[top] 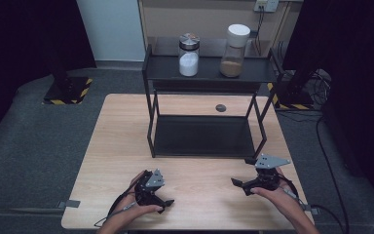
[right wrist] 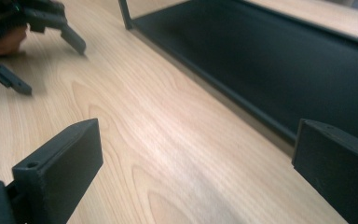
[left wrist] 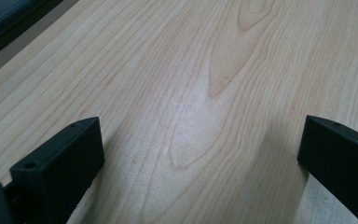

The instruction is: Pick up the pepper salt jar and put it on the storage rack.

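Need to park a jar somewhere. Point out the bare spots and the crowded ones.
Free: the rack's lower shelf; the table left of the rack, and between the left gripper and right gripper. Crowded: the top shelf, where the white-powder jar and brown-powder jar stand.

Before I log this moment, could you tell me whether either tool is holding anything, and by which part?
Nothing is held: the left tool and right tool have their jaws open over the bare table.

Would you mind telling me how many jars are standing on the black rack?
2, both on the top shelf of the black rack: the jar of white powder stands at the left, and the white-lidded jar of brown powder at the right. The lower shelf holds none.
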The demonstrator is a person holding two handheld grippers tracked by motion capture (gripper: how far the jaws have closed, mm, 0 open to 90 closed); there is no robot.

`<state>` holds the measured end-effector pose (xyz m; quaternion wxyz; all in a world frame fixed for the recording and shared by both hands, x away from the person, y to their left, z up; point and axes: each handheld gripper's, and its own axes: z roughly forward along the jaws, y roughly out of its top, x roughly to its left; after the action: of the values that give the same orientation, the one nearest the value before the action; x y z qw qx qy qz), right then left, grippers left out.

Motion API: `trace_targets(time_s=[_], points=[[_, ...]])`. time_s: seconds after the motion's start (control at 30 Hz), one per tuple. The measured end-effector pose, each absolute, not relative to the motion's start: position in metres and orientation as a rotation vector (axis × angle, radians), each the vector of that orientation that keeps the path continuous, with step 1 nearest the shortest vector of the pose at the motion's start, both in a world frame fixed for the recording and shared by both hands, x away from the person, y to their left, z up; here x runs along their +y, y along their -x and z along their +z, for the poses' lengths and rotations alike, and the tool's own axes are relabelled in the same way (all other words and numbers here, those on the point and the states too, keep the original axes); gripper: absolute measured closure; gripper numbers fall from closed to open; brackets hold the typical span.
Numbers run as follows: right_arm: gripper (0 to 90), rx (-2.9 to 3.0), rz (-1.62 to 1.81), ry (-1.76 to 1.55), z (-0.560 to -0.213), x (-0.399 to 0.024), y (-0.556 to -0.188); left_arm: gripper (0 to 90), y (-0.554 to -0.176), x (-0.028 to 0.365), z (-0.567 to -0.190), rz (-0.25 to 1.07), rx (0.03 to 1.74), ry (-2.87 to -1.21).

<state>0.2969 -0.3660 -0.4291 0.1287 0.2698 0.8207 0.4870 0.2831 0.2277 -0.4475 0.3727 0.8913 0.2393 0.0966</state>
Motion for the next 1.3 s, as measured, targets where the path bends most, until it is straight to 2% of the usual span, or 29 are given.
trace_targets(time_s=[0.3,1.3], points=[[3.1,2.445,1.312,-0.826,-0.444,-0.363,-0.293,0.0,-0.283,0.228,-0.447,0.248,0.613,-2.284],[3.6,2.552,1.188,-0.773,-0.453,-0.346,-0.296,0.0,-0.282,0.228,-0.448,0.246,0.617,-2.281]])
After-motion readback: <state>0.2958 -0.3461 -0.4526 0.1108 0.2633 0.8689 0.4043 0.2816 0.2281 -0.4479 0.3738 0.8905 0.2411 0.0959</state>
